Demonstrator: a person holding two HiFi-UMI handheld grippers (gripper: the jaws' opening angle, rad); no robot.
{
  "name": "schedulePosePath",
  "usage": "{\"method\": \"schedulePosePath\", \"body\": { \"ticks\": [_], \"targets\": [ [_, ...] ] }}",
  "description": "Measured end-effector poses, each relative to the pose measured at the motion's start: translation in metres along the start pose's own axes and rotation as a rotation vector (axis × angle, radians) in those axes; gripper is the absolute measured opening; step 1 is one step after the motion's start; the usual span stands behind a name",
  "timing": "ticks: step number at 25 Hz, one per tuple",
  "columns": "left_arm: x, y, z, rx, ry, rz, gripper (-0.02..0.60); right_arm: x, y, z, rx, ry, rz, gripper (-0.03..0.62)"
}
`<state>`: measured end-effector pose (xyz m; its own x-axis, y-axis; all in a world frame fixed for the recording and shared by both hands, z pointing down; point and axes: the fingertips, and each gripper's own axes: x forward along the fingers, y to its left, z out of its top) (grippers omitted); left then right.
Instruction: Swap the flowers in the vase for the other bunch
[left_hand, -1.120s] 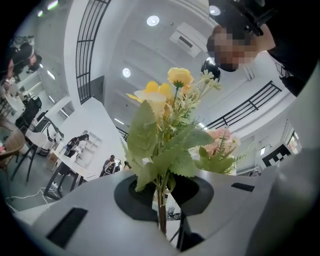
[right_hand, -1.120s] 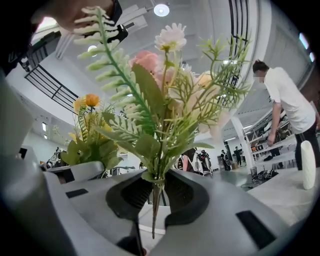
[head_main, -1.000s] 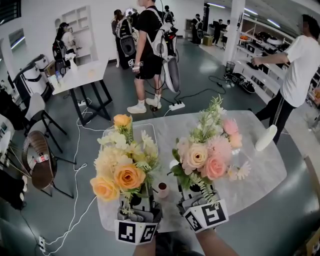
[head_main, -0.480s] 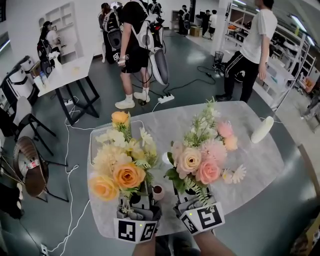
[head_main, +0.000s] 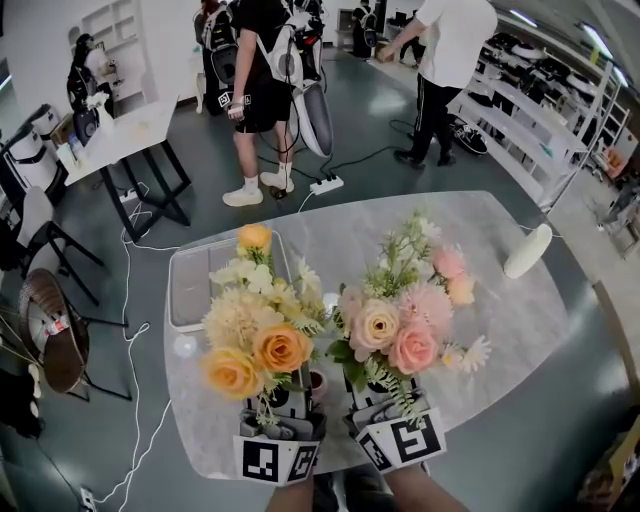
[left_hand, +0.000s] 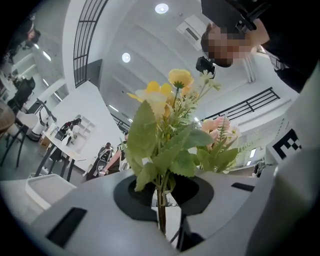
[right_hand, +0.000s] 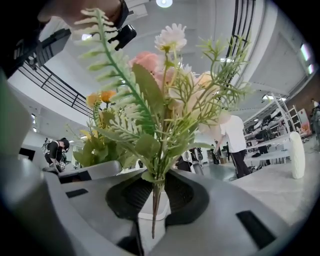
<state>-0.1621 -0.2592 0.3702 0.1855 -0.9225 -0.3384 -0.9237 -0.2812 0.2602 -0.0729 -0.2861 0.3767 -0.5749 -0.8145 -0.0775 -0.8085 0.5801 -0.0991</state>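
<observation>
Holds the yellow-orange bunch (head_main: 255, 335) in the left tongs (left_hand: 165, 197), clenched on its thin stems (left_hand: 161, 217), upright above the surface (head_main: 500, 320). Holds the pink bunch (head_main: 400, 320) likewise in the right tongs (right_hand: 155, 200), just beside the first.

Treat both as light, top-heavy and springy, probably with stiff stems and soft petals. Take hold low on the bare stems, below the leaves, never on the blooms. Guard against slip or twist between the pads.

Look between the two tongs for a small dark-mouthed rim, probably the vase (head_main: 318, 380), mostly covered by foliage. Cannot make out the stem ends, cut off below the pads.
</observation>
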Motion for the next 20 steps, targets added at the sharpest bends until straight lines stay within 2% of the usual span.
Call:
{"method": "schedulePosePath", "body": {
  "ticks": [9, 20],
  "targets": [
    [0.000, 0.006, -0.013, 0.005, 0.044, 0.008, 0.055, 0.005, -0.002, -0.004, 0.011, 0.013, -0.008, 0.083],
    [-0.007, 0.007, -0.028, 0.083, 0.079, -0.016, 0.057, 0.003, -0.007, -0.012, 0.016, 0.000, -0.019, 0.083]
  ]
}}
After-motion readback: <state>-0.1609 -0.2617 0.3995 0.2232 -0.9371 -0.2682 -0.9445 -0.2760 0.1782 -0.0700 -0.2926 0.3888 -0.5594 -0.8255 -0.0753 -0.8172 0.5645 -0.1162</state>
